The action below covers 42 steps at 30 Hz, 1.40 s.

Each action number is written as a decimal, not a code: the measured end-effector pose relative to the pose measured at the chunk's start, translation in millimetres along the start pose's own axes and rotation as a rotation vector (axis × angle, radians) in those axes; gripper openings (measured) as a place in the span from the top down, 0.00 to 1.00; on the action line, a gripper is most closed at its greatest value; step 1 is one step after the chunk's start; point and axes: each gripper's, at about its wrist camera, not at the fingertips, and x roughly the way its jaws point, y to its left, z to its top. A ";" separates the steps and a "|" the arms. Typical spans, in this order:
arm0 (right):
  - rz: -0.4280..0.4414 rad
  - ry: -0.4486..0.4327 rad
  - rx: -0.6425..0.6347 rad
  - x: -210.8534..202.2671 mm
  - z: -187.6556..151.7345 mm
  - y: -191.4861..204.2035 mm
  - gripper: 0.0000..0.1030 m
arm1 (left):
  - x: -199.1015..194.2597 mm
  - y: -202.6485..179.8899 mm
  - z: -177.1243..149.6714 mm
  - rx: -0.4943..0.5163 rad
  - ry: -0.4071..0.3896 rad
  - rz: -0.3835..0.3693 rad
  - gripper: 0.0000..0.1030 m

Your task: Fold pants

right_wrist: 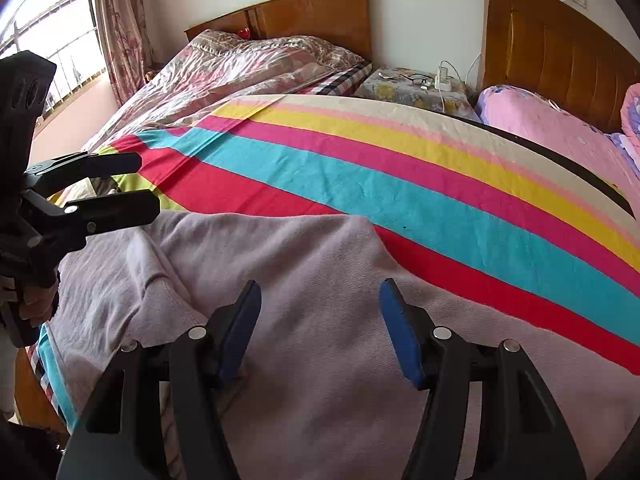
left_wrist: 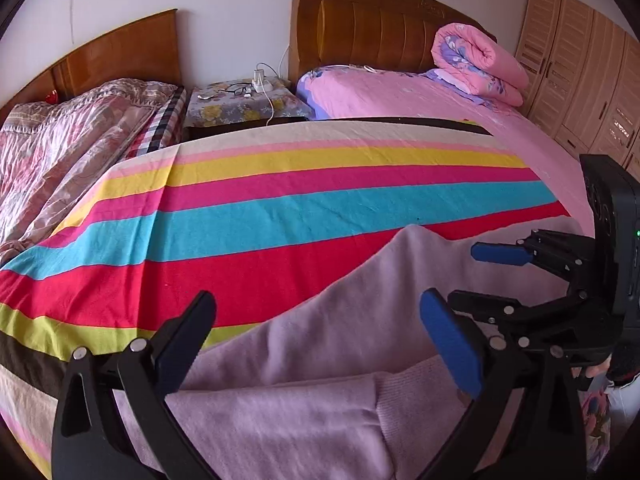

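A: Lying across the near part of the striped sheet (left_wrist: 280, 216), the pale lilac pants (left_wrist: 340, 320) sit on the bed, partly folded, with a ribbed cuff or waistband showing near the front edge.

B: And the left tool (left_wrist: 316, 336)?

A: Its two arms stand wide apart over the pants; nothing is pinched between the blue pads (left_wrist: 452, 344).

B: The right tool (right_wrist: 320, 328)?

A: Also spread, hanging over the lilac cloth with no fabric between its arms. Whether the tips touch the cloth I cannot tell.

B: Do the tools see each other?

A: Yes. In the left wrist view the right tool enters from the right edge, arms parted above the pants. In the right wrist view the left tool comes in from the left edge, over the pants' far corner.

B: What else is around?

A: A wooden headboard (left_wrist: 360, 28) behind a pink-covered bed, a rolled pink quilt (left_wrist: 480, 60), a nightstand (left_wrist: 244, 104) with glasses and a charger between the beds, and a second bed under a floral cover (right_wrist: 248, 68) near the window (right_wrist: 52, 36).
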 end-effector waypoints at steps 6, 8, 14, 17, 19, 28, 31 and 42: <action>-0.038 0.011 0.027 -1.4 -25.6 -44.9 0.41 | 63.6 -10.9 -6.2 0.026 0.099 0.139 0.01; -0.030 0.001 0.053 -4.1 -29.1 -55.4 0.41 | 65.9 -0.5 -7.0 -0.025 0.112 0.098 0.01; -0.060 -0.031 0.089 -10.2 -20.5 -53.8 0.36 | 64.4 0.7 -9.1 -0.033 0.095 0.108 0.01; -0.040 -0.003 0.070 -0.9 -23.2 -61.0 0.31 | 62.0 -0.7 -10.7 -0.039 0.093 0.107 0.01; -0.066 -0.014 0.127 -14.1 -24.8 -74.7 0.32 | 60.5 -0.2 -11.7 -0.040 0.091 0.107 0.01; -0.070 -0.042 0.309 -42.8 -62.1 -160.9 0.30 | 60.9 7.0 -11.0 -0.072 0.086 0.095 0.01; -0.158 -0.080 0.321 -58.4 -59.1 -156.4 0.30 | 56.0 4.8 -11.5 -0.057 0.059 0.130 0.01; -0.047 -0.122 0.027 -120.1 -133.4 -1.9 0.15 | -95.3 5.2 -83.5 -0.090 -0.151 0.273 0.01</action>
